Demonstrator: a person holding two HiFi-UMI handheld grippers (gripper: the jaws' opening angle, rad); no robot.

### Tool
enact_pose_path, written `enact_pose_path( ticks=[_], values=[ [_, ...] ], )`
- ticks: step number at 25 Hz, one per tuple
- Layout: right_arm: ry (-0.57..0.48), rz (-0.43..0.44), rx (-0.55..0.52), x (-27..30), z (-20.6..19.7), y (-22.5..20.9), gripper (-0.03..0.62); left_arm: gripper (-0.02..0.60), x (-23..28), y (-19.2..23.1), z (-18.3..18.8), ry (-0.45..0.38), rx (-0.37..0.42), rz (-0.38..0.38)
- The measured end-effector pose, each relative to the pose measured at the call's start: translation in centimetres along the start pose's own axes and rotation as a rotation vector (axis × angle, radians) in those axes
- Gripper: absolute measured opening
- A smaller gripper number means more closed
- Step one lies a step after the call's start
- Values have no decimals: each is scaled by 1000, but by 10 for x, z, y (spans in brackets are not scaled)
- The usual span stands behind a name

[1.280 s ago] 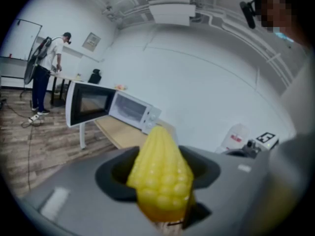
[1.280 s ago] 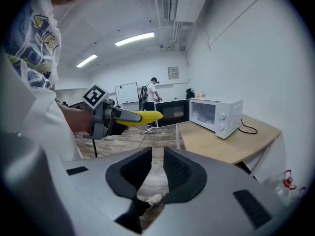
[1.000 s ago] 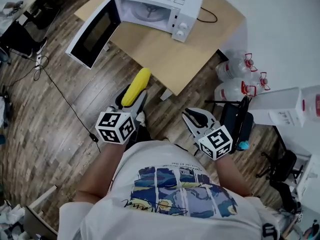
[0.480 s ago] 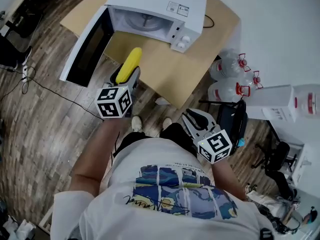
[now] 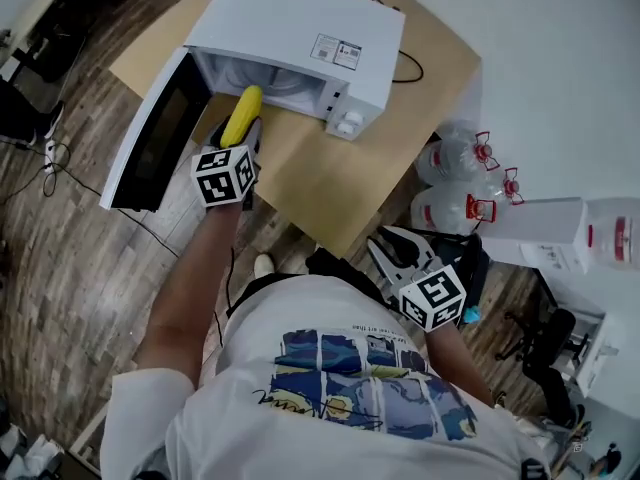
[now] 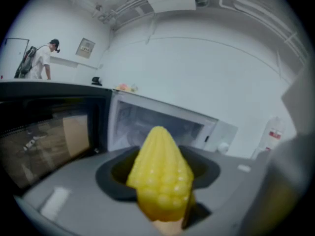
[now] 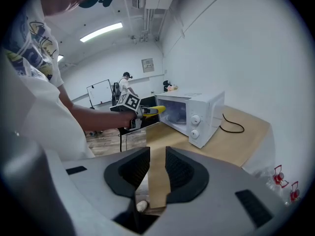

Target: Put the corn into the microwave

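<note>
The white microwave (image 5: 300,38) stands on the wooden table (image 5: 350,163) with its door (image 5: 150,143) swung open to the left. My left gripper (image 5: 243,130) is shut on the yellow corn cob (image 5: 241,114), whose tip is level with the cavity's opening. In the left gripper view the corn (image 6: 161,178) stands between the jaws with the open cavity (image 6: 147,124) straight ahead. My right gripper (image 5: 387,245) hangs back near my body, off the table's near edge. Its jaws (image 7: 157,154) stand slightly open with nothing between them. From there the corn (image 7: 156,110) shows at the microwave (image 7: 197,113).
Two large water jugs (image 5: 462,158) with red caps stand on the floor right of the table. A black cable (image 5: 405,60) lies behind the microwave. A black stool (image 5: 470,253) and white boxes (image 5: 560,218) are at the right. Another person (image 6: 42,58) stands far off.
The left gripper carried the corn forward from over the floor to the microwave's opening. I stepped closer to the table, and the right gripper followed, still empty.
</note>
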State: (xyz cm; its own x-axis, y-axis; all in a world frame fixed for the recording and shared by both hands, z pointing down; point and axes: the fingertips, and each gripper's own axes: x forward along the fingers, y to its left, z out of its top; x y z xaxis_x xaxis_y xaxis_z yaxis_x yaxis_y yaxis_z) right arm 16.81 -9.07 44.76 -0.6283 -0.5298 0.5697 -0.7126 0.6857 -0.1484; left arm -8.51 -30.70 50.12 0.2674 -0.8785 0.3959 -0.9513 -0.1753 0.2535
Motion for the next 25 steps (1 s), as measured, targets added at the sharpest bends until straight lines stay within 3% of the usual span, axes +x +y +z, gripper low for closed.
enact_pose_path(
  ticks=[9,25],
  values=[
    [61,14,-5,5,6,-86,92,253,107,34,-2,57,46,146],
    [166,4,58,10,-23,-129,89,255,209,68,4,114,103,227]
  ],
)
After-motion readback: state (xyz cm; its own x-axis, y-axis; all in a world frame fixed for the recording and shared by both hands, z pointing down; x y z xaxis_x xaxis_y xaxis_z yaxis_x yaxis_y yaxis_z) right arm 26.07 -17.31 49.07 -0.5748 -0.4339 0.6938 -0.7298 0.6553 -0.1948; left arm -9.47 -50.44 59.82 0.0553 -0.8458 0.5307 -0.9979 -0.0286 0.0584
